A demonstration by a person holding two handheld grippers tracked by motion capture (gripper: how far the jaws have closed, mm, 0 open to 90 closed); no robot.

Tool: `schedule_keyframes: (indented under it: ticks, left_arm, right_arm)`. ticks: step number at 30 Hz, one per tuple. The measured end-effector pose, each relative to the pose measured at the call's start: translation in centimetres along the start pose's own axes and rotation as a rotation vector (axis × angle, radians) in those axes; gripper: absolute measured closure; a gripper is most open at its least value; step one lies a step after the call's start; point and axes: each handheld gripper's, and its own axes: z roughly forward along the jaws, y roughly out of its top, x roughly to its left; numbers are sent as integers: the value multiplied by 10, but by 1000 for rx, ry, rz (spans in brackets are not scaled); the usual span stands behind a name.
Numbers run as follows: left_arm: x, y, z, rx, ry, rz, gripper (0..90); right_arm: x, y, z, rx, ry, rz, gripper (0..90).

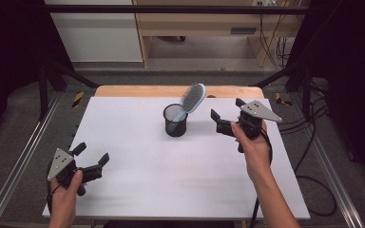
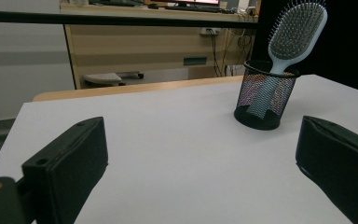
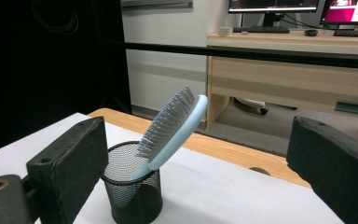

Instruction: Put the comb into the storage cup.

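Hairbrush [image 1: 193, 98] leans handle-down in mesh cup [image 1: 175, 120]; your right gripper [image 1: 226, 117] hovers beside it, jaws spread and empty. Next, you close in on the brush head. Left gripper [image 1: 91, 157] idles, jaws apart.

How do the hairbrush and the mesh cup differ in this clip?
The hairbrush is pale blue and solid; the cup is black see-through mesh. The hairbrush leans tilted, handle down inside the cup; the cup stands upright on the table. The hairbrush rises well above the cup's rim. Neither is held by a claw.
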Motion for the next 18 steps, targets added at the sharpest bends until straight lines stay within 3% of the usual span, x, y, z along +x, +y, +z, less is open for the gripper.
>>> schedule_keyframes:
  ticks: [4,7,18]
  left_arm:
    - [5,1,-6,-12,3,-1,26]
    - [8,1,-9,-36,-6,27,26]
    - [9,0,-9,-47,-10,23,30]
  right_arm:
    - [-5,-2,-6,-2,-2,-1,58]
    - [-8,-5,-10,-4,-2,0,58]
    - [-21,-21,-26,-9,-25,13,57]
